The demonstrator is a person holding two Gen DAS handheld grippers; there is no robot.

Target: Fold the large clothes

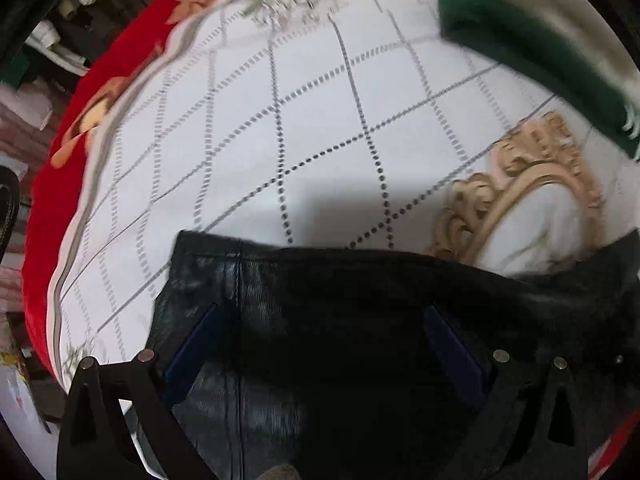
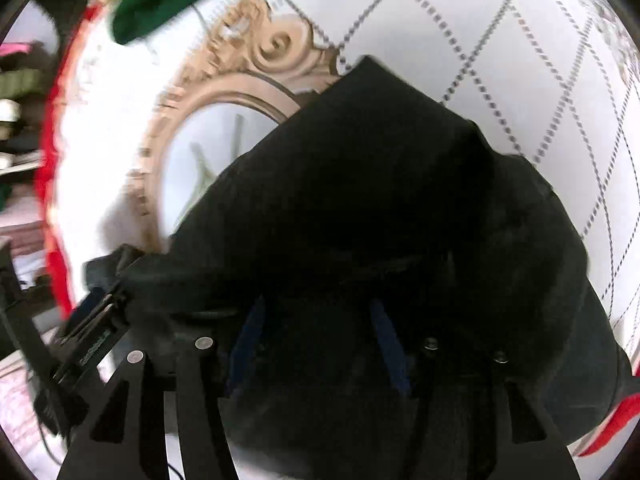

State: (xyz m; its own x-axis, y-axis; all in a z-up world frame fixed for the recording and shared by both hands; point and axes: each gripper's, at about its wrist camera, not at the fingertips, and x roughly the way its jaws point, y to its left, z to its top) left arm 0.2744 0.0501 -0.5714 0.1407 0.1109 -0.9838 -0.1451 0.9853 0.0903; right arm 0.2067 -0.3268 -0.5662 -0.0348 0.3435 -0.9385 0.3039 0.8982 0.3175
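On the quilted white bed cover [image 1: 320,120], black garment [image 1: 360,300] lies under both tools: left tool [image 1: 320,340] released, right tool [image 2: 316,336] released.

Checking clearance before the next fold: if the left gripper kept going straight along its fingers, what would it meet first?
The black garment. The left gripper points down with open jaws over the dark fabric, which lies on the white quilted cover. How near it is cannot be judged.

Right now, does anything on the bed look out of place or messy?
Mostly the black garment: in the right wrist view it lies bunched and rumpled on the white quilt, not flat. A green cloth also sits loosely at the quilt's far edge. Nothing looks torn or spilled.
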